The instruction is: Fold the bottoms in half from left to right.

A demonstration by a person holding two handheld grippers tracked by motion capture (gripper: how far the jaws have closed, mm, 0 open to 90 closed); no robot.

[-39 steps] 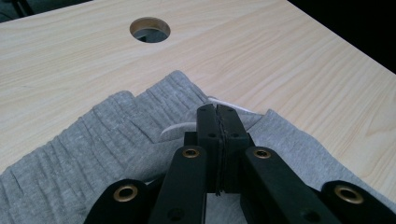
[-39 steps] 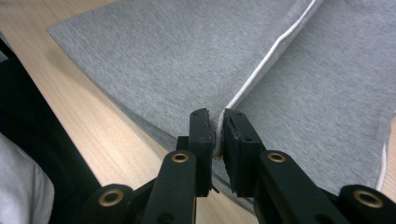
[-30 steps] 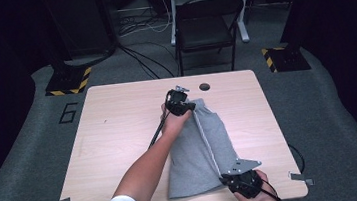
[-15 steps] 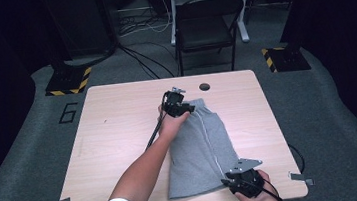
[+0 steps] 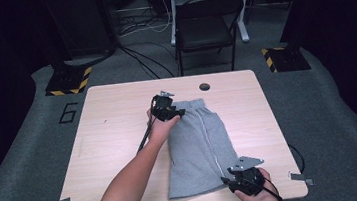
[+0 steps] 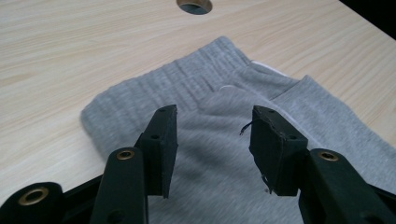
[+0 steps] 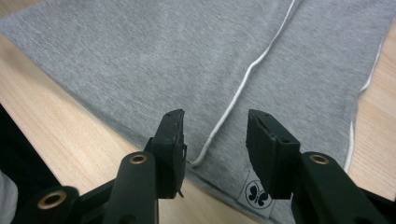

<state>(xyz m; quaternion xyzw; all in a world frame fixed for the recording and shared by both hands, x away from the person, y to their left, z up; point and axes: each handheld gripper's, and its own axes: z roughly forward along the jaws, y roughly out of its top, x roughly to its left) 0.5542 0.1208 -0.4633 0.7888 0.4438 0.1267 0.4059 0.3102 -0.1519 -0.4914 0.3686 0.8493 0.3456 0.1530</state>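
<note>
Grey shorts (image 5: pixel 196 144) with a white side stripe (image 7: pixel 243 79) lie folded lengthwise on the wooden table (image 5: pixel 113 117), waistband at the far end. My left gripper (image 5: pixel 180 113) hovers over the ribbed waistband (image 6: pixel 196 84). Its jaws have just been opening and stand open above the cloth, gripping nothing (image 6: pixel 212 116). My right gripper (image 5: pixel 223 180) is at the near hem. Its jaws have also just been opening and stand open (image 7: pixel 215 119) over the stripe's end, beside a small butterfly label (image 7: pixel 254 195), pinching no fabric.
A round cable hole (image 5: pixel 204 86) sits in the table just beyond the waistband. The table's left half is bare wood. A black folding chair (image 5: pixel 208 22) stands behind the far edge, with cables on the floor around it.
Both grippers have opened and let go of the shorts. My left hand has shifted a little leftward off the waistband. The right hand has stayed at the hem.
</note>
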